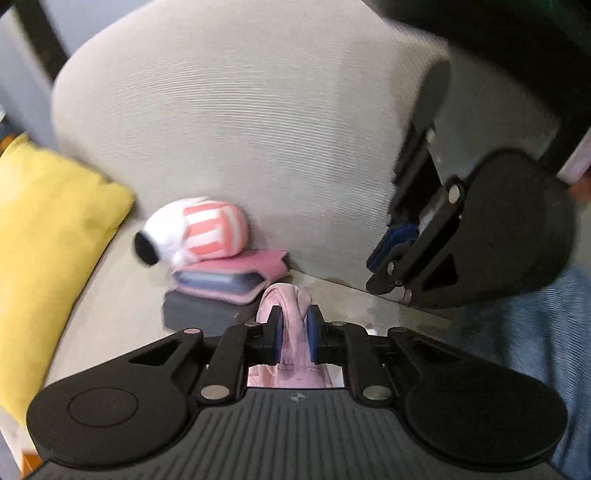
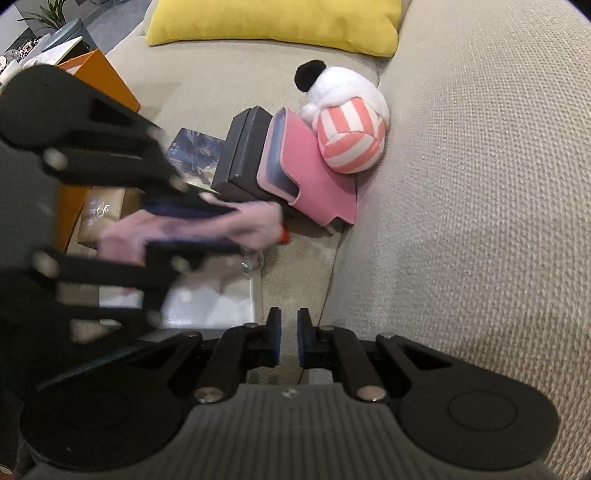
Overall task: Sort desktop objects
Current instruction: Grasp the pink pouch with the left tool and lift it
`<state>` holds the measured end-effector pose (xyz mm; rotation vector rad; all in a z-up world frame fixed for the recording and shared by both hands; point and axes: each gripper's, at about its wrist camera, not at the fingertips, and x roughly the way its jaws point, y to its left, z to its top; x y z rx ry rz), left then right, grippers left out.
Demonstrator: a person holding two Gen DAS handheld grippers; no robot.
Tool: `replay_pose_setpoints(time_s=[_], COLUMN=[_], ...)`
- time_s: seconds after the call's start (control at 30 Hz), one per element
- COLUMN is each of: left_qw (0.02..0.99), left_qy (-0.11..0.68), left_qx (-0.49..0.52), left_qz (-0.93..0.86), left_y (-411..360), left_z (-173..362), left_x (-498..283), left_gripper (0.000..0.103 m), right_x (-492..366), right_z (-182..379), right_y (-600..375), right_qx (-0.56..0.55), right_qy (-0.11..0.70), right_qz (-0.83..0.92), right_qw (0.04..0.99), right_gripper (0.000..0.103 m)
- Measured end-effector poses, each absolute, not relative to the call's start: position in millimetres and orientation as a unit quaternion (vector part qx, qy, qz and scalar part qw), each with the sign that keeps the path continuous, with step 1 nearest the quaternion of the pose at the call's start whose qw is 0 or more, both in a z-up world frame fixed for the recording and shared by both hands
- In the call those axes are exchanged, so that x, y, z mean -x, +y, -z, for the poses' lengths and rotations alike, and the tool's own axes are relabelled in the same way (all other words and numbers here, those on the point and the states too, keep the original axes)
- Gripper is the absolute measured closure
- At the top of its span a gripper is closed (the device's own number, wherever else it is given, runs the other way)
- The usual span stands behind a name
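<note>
My left gripper (image 1: 293, 334) is shut on a soft pink cloth item (image 1: 291, 321); it also shows blurred in the right wrist view (image 2: 236, 225) holding the pink cloth (image 2: 192, 227) over the sofa clutter. My right gripper (image 2: 288, 341) is empty with its jaws nearly closed, above the sofa seat; it appears at the right of the left wrist view (image 1: 391, 254). A pink-and-white striped plush (image 2: 349, 125) with a black pom-pom lies on a pink case (image 2: 306, 173), which leans on a black box (image 2: 243, 155).
A yellow cushion (image 2: 273, 22) lies at the far end of the beige sofa (image 2: 480, 184). An orange box (image 2: 99, 81), a brown paper package (image 2: 107, 212), a dark patterned booklet (image 2: 195, 151) and a white sheet (image 2: 214, 302) sit on the seat's left.
</note>
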<state>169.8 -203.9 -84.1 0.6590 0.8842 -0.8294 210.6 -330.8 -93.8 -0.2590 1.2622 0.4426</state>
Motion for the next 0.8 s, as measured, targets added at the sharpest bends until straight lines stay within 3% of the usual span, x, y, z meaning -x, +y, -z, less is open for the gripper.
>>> replay_pose_setpoints(time_s=[0.53,0.8], left_qw=[0.819,0.850], left_qy=[0.441,0.387], left_qx=[-0.152,-0.125], left_qz=[0.334,0.336], left_y=[-96.3,-90.7], left_z=[41.6,22.1], left_x=[-177.6,-182.1], left_gripper=[0.089,0.090], right_x=[-211.1,-210.6], right_z=[88.3,79.8], right_y=[-261.0,-229.7], right_qx=[0.084,0.115], right_qy=[0.491,0.475], right_qz=[-0.300,-0.295], right_qw=[0.814,0.821], right_gripper=[0.091,0.092])
